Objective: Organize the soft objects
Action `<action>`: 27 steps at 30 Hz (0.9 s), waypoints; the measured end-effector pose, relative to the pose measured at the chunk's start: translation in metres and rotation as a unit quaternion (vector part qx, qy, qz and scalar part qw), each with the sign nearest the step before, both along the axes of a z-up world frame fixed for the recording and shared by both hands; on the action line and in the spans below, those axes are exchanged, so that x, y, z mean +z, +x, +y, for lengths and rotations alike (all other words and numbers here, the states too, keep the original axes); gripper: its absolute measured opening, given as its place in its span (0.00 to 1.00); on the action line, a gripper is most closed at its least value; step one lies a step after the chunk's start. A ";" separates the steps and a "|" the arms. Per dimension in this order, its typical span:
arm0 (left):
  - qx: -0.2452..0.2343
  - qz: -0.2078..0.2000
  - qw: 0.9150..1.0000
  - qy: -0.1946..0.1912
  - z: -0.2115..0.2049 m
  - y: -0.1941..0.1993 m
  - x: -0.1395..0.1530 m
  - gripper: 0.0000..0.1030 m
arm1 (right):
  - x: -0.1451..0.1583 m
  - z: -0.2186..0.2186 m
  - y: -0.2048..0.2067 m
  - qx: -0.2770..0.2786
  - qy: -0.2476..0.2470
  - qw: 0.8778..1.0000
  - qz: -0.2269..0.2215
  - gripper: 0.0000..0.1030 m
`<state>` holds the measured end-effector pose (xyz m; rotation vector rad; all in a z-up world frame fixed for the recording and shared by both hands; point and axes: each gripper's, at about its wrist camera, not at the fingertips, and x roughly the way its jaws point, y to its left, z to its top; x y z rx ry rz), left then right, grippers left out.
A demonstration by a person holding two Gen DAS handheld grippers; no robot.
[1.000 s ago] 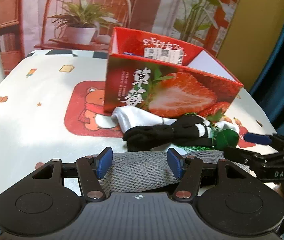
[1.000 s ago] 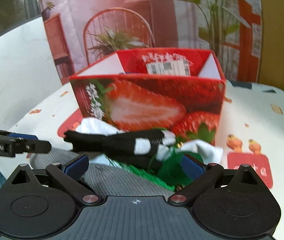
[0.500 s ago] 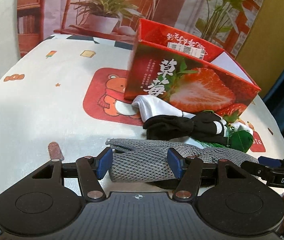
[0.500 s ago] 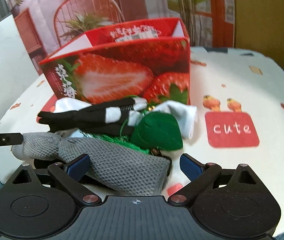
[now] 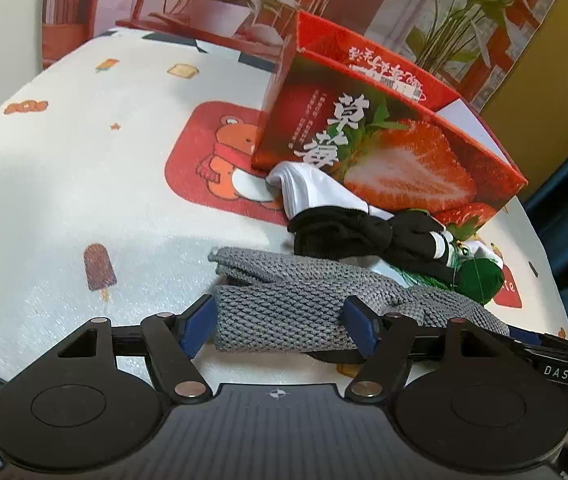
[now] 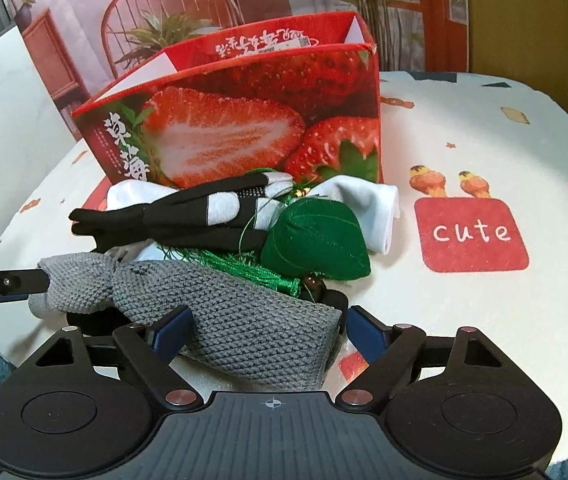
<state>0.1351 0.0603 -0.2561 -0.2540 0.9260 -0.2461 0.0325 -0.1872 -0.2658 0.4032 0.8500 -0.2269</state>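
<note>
A grey knitted cloth (image 5: 284,304) lies at the front of a pile of soft things, also in the right wrist view (image 6: 235,320). Behind it lie a black-and-white sock (image 6: 187,212), a white sock (image 5: 312,188) and a green stuffed leaf with tassel (image 6: 316,240). A red strawberry box (image 5: 384,144), open at the top, stands behind the pile. My left gripper (image 5: 279,324) is open with its pads either side of the cloth's left end. My right gripper (image 6: 267,332) is open around the cloth's right end.
The table (image 5: 63,200) has a white cloth with cartoon prints, a bear patch (image 5: 215,160) and a red "cute" patch (image 6: 472,232). The table's front edge is just below both grippers. A printed backdrop with plants stands behind the table.
Both grippers have risen and tilted down over the pile, so the grey cloth shows more fully between their open fingers. The soft things have not moved.
</note>
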 end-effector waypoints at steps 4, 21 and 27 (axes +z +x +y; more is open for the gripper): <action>-0.001 0.011 1.000 -0.004 -0.001 0.001 -0.006 0.70 | -0.001 0.000 0.001 0.000 0.004 1.000 0.003 0.78; -0.007 0.006 1.000 -0.004 -0.003 0.001 -0.008 0.70 | 0.006 -0.001 -0.005 -0.008 -0.001 1.000 -0.005 0.35; -0.024 -0.007 1.000 0.000 -0.006 0.000 -0.006 0.35 | 0.017 0.002 -0.006 0.007 -0.002 0.999 -0.034 0.16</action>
